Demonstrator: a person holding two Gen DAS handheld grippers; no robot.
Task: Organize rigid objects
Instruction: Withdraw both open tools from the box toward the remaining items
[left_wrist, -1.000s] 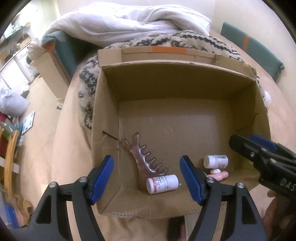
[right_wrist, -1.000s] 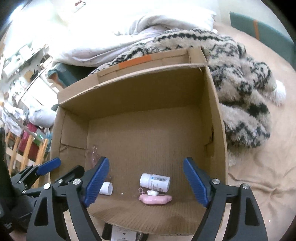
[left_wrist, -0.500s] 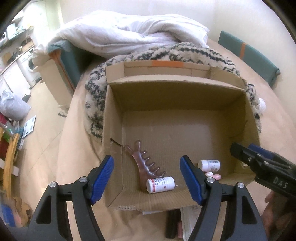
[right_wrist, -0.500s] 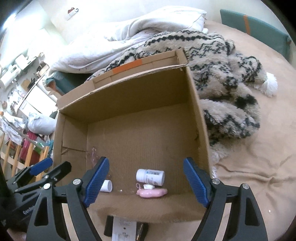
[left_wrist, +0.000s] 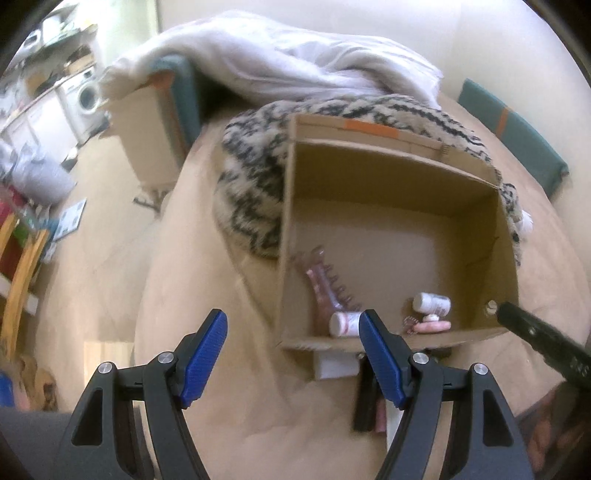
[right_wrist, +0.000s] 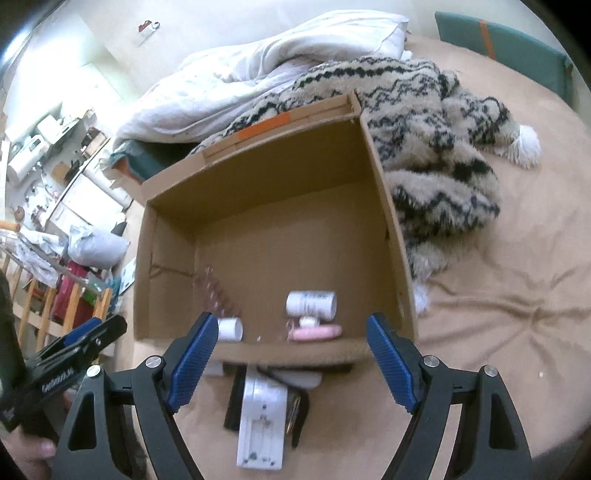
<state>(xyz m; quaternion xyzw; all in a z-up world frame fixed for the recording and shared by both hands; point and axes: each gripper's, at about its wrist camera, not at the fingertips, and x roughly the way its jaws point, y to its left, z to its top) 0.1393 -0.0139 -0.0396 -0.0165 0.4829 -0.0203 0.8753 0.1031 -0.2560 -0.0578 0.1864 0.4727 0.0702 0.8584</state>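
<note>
An open cardboard box (right_wrist: 384, 192) (left_wrist: 288, 229) sits on the bed. Inside lie a pink comb (left_wrist: 325, 288), two white pill bottles (right_wrist: 312, 303) (left_wrist: 345, 323) and a small pink item (right_wrist: 317, 332). In front of the box lie a white flat device (right_wrist: 262, 421) and dark slim objects (right_wrist: 232, 402). My left gripper (left_wrist: 295, 363) is open and empty, hanging short of the box's near left corner. My right gripper (right_wrist: 291, 367) is open and empty above the white device, near the box's front wall.
A furry patterned blanket (right_wrist: 436, 122) lies behind and right of the box. A white duvet (right_wrist: 266, 74) is heaped further back. The tan bed sheet (right_wrist: 509, 314) spreads to the right. The bed's left edge drops to a cluttered floor (left_wrist: 48, 206).
Both grippers have pulled back from the box and stay open. The objects in front of the box have come into view.
</note>
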